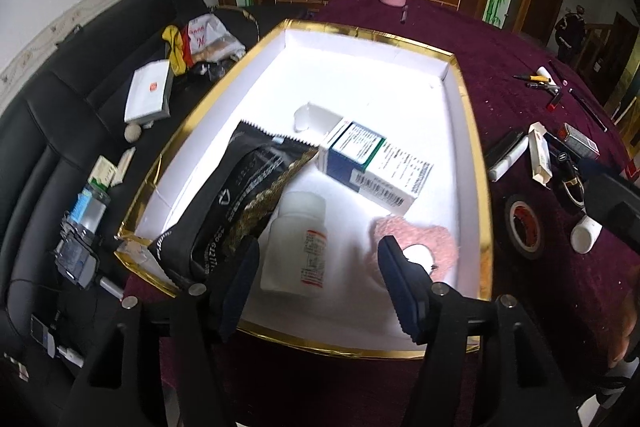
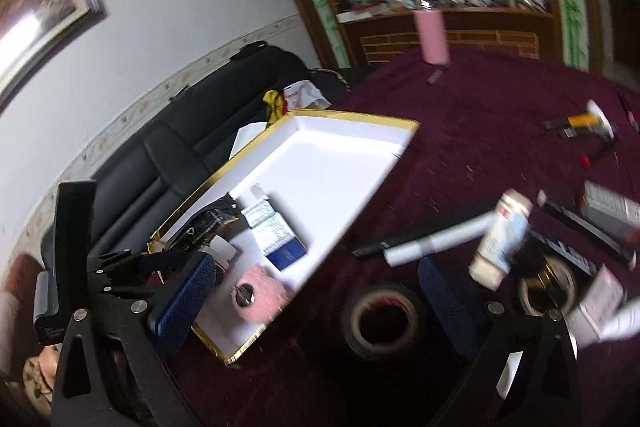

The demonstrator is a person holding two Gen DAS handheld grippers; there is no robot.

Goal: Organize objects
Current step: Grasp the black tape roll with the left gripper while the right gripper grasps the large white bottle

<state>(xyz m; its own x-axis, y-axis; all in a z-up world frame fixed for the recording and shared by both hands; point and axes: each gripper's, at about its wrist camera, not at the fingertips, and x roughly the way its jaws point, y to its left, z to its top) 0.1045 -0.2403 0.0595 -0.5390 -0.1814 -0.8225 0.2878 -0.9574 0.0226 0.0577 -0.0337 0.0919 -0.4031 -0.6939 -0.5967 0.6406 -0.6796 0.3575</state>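
Left hand-held gripper (image 1: 316, 283) agape, bottle (image 1: 296, 247) base hidden

Both wrist views (close) — shared tray (image 1: 472, 131)

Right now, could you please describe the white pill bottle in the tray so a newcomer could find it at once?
On the maroon table sits a gold-rimmed white tray. At its near end, the bottle lies between a black pouch and a pink fuzzy heart. It alone is round, plain white, with a red-printed label.
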